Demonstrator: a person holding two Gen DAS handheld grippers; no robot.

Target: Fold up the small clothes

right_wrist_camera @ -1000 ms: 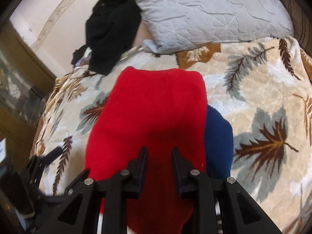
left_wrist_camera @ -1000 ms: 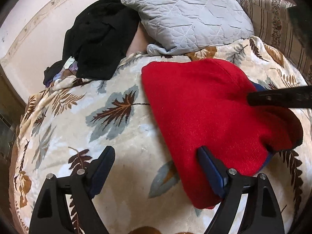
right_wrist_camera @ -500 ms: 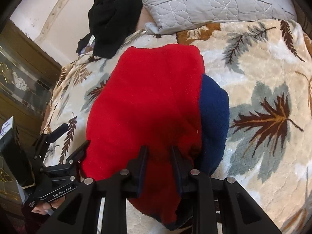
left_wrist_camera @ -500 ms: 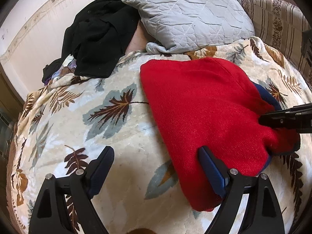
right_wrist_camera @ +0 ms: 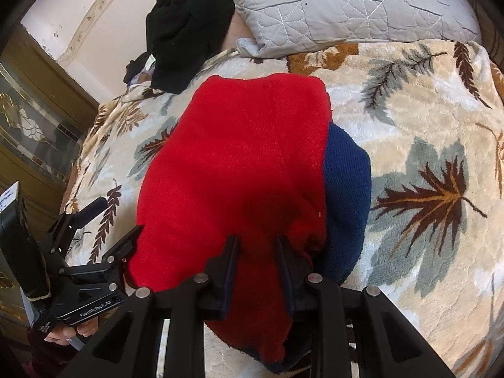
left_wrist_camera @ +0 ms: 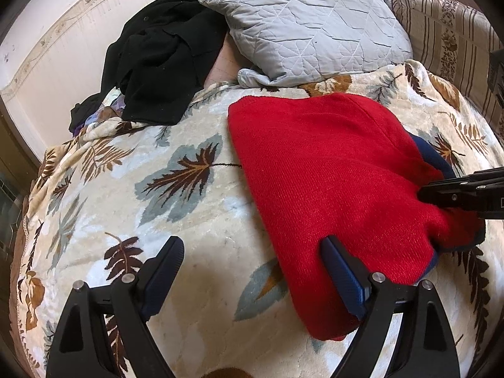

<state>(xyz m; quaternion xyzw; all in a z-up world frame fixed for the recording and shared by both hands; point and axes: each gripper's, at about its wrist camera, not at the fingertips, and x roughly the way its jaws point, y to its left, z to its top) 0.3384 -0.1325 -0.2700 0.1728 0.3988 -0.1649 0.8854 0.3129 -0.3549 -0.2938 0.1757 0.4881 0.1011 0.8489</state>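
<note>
A red knit garment (left_wrist_camera: pixel 330 182) with a navy blue lining or layer (right_wrist_camera: pixel 346 182) lies folded on a leaf-patterned blanket (left_wrist_camera: pixel 157 189). My right gripper (right_wrist_camera: pixel 256 245) is shut on the near edge of the red garment (right_wrist_camera: pixel 239 163); it also shows in the left wrist view (left_wrist_camera: pixel 456 193) at the right, pinching the cloth. My left gripper (left_wrist_camera: pixel 252 267) is open, its right finger (left_wrist_camera: pixel 343 274) touching the garment's left edge and its left finger (left_wrist_camera: pixel 163 264) over the blanket. It also shows in the right wrist view (right_wrist_camera: pixel 104 220) at the lower left.
A grey quilted pillow (left_wrist_camera: pixel 308 28) and a pile of black clothing (left_wrist_camera: pixel 163 53) lie at the bed's far end. A striped cushion (left_wrist_camera: pixel 450 41) is at far right. A wooden cabinet with glass (right_wrist_camera: pixel 28 132) stands left of the bed.
The right gripper has pulled back toward the near edge while holding the red garment, drawing it lower and bunching its edge. The left gripper has stayed open in place.
</note>
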